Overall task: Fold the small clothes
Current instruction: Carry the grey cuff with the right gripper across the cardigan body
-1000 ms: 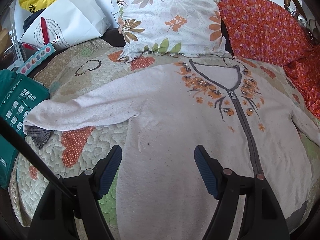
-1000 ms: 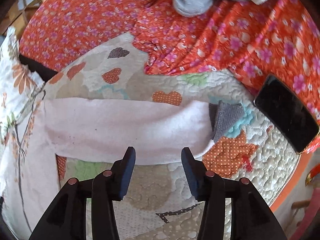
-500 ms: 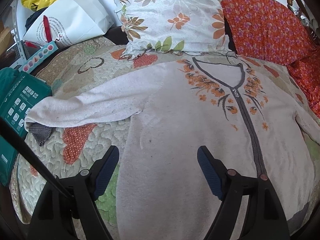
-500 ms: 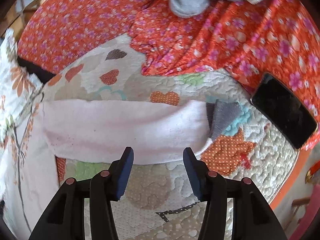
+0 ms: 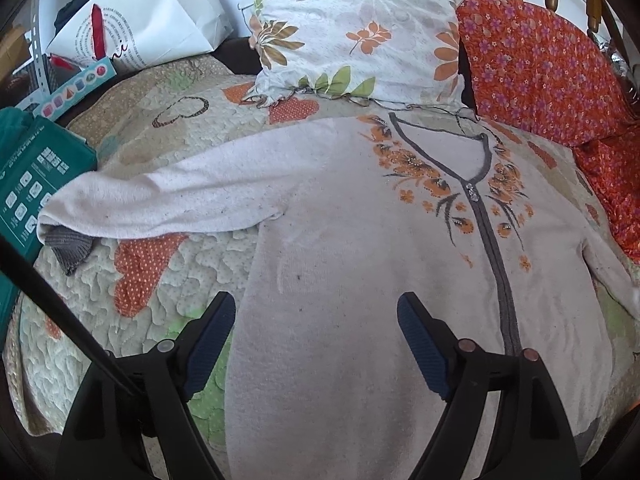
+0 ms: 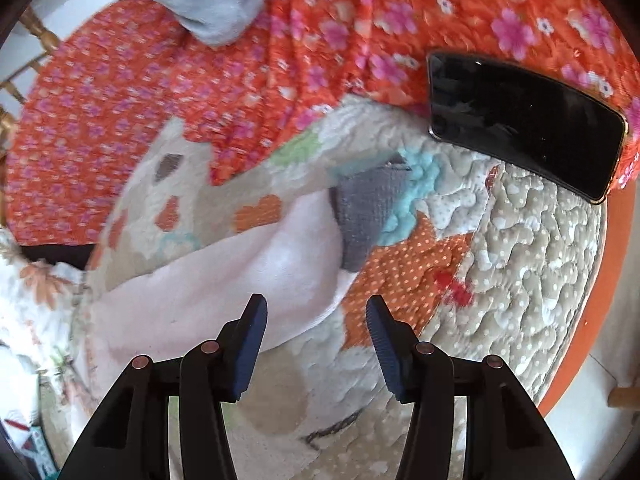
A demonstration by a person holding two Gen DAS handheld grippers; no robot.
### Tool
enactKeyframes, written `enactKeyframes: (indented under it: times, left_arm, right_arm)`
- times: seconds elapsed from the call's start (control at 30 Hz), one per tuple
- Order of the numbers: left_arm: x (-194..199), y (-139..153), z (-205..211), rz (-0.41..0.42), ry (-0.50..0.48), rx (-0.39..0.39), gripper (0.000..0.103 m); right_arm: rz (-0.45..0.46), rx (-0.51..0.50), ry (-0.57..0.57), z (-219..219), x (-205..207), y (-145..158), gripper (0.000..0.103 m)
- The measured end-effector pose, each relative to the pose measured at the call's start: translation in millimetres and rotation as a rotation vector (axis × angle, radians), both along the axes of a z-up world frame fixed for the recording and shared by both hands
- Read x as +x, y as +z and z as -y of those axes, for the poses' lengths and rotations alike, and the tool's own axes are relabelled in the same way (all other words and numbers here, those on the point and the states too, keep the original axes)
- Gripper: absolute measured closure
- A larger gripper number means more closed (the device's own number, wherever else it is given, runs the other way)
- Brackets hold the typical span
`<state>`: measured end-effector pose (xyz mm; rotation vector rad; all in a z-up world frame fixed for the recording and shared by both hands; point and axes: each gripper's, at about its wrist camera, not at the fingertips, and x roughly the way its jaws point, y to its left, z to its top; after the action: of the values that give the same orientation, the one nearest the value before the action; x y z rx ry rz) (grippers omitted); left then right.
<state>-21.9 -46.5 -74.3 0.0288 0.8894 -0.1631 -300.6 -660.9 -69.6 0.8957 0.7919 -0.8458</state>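
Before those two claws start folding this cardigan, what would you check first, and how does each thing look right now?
1. Cardigan spread flat, front up: ok.
2. Left gripper open, nothing clamped: ok.
3. Right gripper open, nothing clamped: ok.
4. Sleeve end within the right gripper's line: ok, though the view is blurred.
5. Grey cuff lying smooth: not ok, it is turned over.
6. Phone clear of the sleeve: ok.

Fuzzy knit cardigan (image 5: 360, 280) on puckered quilted bedspread (image 6: 520, 260); glossy black phone (image 6: 520, 120) nearby.
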Motion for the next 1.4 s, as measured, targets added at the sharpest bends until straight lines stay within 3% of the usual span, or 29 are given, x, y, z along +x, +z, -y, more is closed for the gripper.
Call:
enactKeyframes:
  times: [0.13, 0.17, 0.2, 0.3, 0.4, 0.47, 0.53, 0.67, 0.73, 0.8, 0.87, 1.13, 1.27, 1.4]
  left_arm:
    - [4.4, 6.0, 0.9, 0.011, -0.006, -0.023, 0.021]
    - [6.8, 8.7, 0.1, 0.014, -0.008, -0.041, 0.021]
    - [9.6, 12.0, -0.5, 0.02, -0.01, -0.056, 0.021]
    - [23.7, 36.8, -4.5, 0.094, -0.003, -0.062, 0.021]
    - [38.7, 58.5, -12.8, 0.151, 0.021, -0.036, 0.021]
    - [51.1, 69.2, -25.8, 0.158, 0.039, -0.06, 0.021]
    - [60.0, 73.1, -39.0, 0.173, 0.055, -0.081, 0.021]
    - [68.5, 62.7, -68.1, 0.207, 0.122, -0.049, 0.021]
    - [74.8, 49.1, -91.1, 0.146, 0.193, -0.055, 0.021]
    - [80.6, 46.4, -113.5, 0.089, 0.247, -0.141, 0.021]
    - [77.7, 54.0, -133.4, 0.115, 0.278, -0.221, 0.021]
    - [66.4, 70.2, -193.7, 0.192, 0.456, -0.242, 0.021]
    - [64.2, 71.3, -217.1, 0.2, 0.521, -0.244, 0.021]
    - [57.5, 73.3, -238.8, 0.216, 0.583, -0.247, 0.021]
  right_arm:
    - [-0.163, -0.078, -0.01, 23.3, 24.7, -12.9, 0.051]
    - [-0.182, -0.091, -0.02, 26.7, 27.7, -14.4, 0.062]
    - [-0.185, -0.089, -0.026, 29.6, 28.9, -15.3, 0.096]
    - [-0.135, -0.102, -0.008, 20.8, 33.6, -2.7, 0.096]
    - [-0.039, -0.121, 0.09, -10.6, 51.1, 24.3, 0.096]
    - [0.024, -0.118, 0.18, -38.0, 71.0, 41.3, 0.096]
    - [0.107, -0.111, 0.303, -77.1, 103.8, 63.9, 0.096]
    - [0.214, -0.112, 0.504, -158.2, 176.2, 91.6, 0.096]
    - [0.251, -0.09, 0.633, -214.5, 227.1, 95.8, 0.096]
    - [0.248, -0.102, 0.75, -269.4, 271.3, 91.4, 0.096]
    - [0.231, -0.107, 0.853, -324.3, 307.9, 81.2, 0.096]
    - [0.1, -0.109, 1.152, -489.3, 383.4, 15.1, 0.096]
    - [0.005, -0.184, 1.258, -532.2, 396.2, -15.6, 0.093]
    - [-0.016, -0.163, 1.367, -562.3, 398.0, -29.7, 0.092]
